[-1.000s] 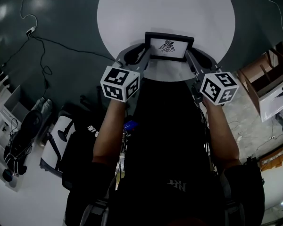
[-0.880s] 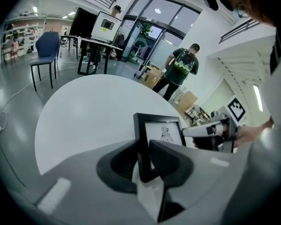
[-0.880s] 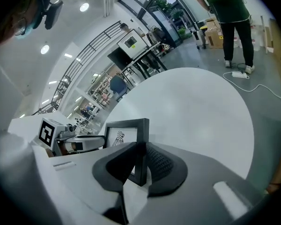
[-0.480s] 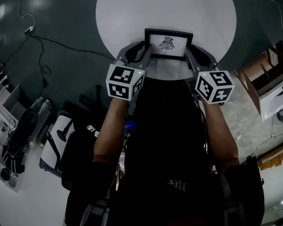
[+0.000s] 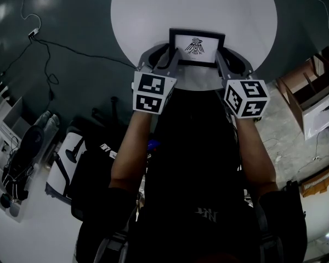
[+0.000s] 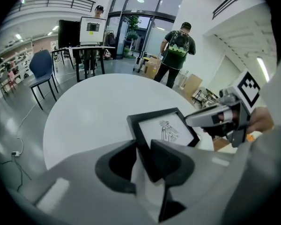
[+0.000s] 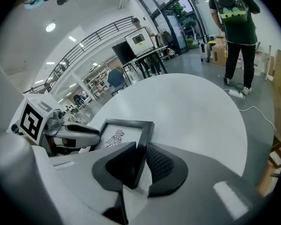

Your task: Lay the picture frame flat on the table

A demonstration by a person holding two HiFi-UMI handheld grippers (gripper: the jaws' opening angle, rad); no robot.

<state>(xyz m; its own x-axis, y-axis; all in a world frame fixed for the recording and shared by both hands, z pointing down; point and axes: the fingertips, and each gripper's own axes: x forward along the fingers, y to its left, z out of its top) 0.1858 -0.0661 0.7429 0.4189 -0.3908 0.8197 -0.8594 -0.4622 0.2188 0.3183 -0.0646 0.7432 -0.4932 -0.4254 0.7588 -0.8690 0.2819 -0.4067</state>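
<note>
The black picture frame (image 5: 197, 47) with a bird drawing lies low and near flat on the round white table (image 5: 153, 15), close to its near edge. My left gripper (image 5: 165, 58) has the frame's left edge (image 6: 139, 137) between its jaws. Those jaws are opening, and a sliver of white shows between the outer pad and the frame. My right gripper (image 5: 222, 59) holds the right edge (image 7: 145, 139), with both pads against it. The drawing faces up in both gripper views (image 6: 166, 128) (image 7: 117, 136).
A person with a backpack (image 6: 178, 50) stands beyond the table's far side. A blue chair (image 6: 42, 69) and a desk with a monitor (image 6: 91, 32) stand farther off. Cardboard boxes (image 5: 310, 92) sit on the floor at the right, and a cable (image 5: 49, 48) lies at the left.
Both grippers and the frame have shifted slightly farther onto the table. The left marker cube has turned and moved inward. The frame looks flatter than before.
</note>
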